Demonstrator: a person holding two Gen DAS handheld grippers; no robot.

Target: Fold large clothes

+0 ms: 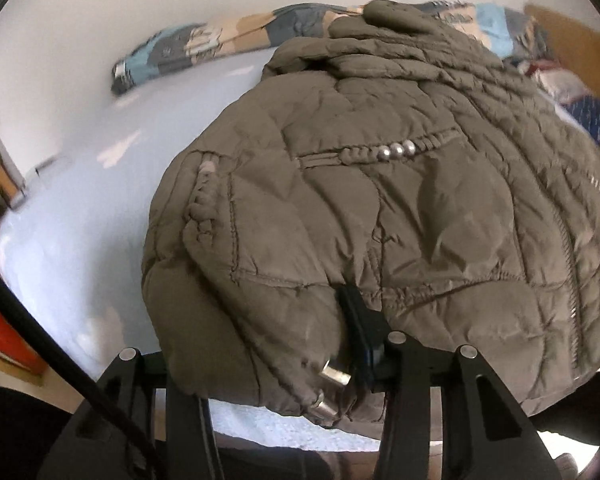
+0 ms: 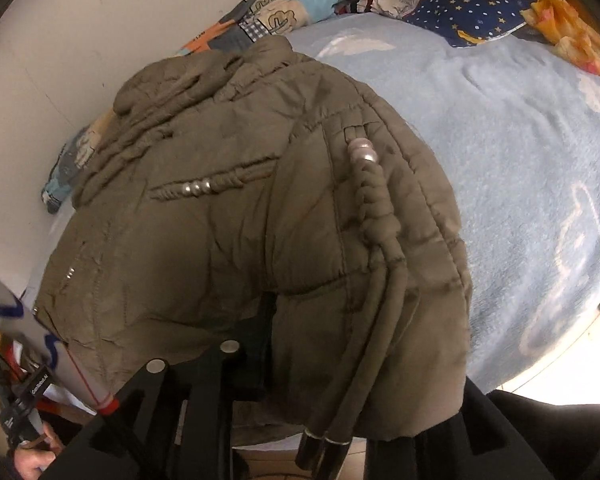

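Bed (image 2: pixel 520 168), pale blue cover — olive jacket (image 2: pixel 228 220), patchwork quilt (image 2: pixel 276 4), starry pillow (image 2: pixel 468 12).

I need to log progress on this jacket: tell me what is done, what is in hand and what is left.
Done: the olive padded jacket lies bunched on the light blue blanket, its collar end toward the wall.
In hand: the left gripper and right gripper each have its near hem between their fingers.
Left: it is still a rumpled mound, cords dangling, so no neat fold shows yet.
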